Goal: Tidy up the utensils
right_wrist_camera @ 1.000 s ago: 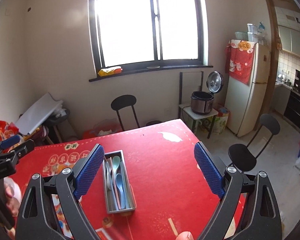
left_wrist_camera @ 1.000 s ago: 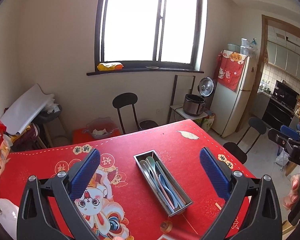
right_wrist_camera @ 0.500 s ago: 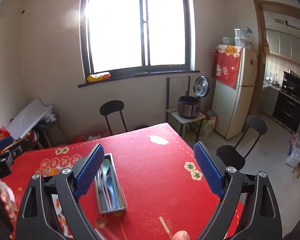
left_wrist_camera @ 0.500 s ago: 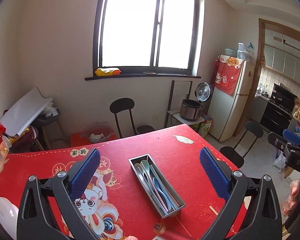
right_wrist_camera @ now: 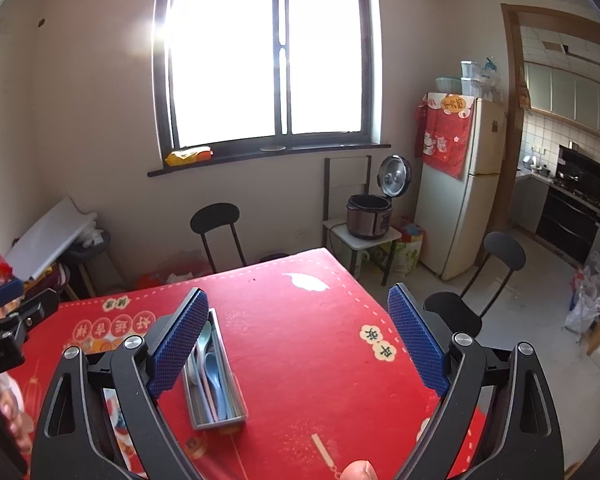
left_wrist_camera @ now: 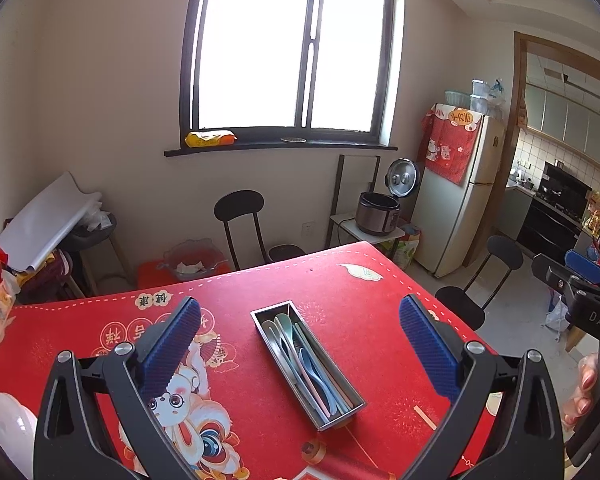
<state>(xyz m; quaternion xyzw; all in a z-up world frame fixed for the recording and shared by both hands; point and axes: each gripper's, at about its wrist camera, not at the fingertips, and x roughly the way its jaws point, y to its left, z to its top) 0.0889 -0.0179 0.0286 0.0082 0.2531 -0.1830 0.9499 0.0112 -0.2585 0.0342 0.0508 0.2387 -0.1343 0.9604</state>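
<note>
metal tray (left_wrist_camera: 340, 410) of spoons (left_wrist_camera: 300, 354) on red table (left_wrist_camera: 360, 292); left gripper (left_wrist_camera: 300, 344) and right gripper (right_wrist_camera: 298, 336) both wide, empty, held above: likely finished, so lift clear without nudging the tray

left gripper (left_wrist_camera: 300, 350): jaws wide apart, nothing btwn, held high
right gripper (right_wrist_camera: 298, 344): same, wide, nothing held

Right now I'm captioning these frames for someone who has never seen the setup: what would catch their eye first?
Probably the bright red tablecloth with its cartoon rabbit print, filling the lower half of both views. On it lies a narrow metal tray holding pastel spoons and chopsticks. The left gripper and right gripper hang above the table, open and empty, with the big glowing window behind.
</note>
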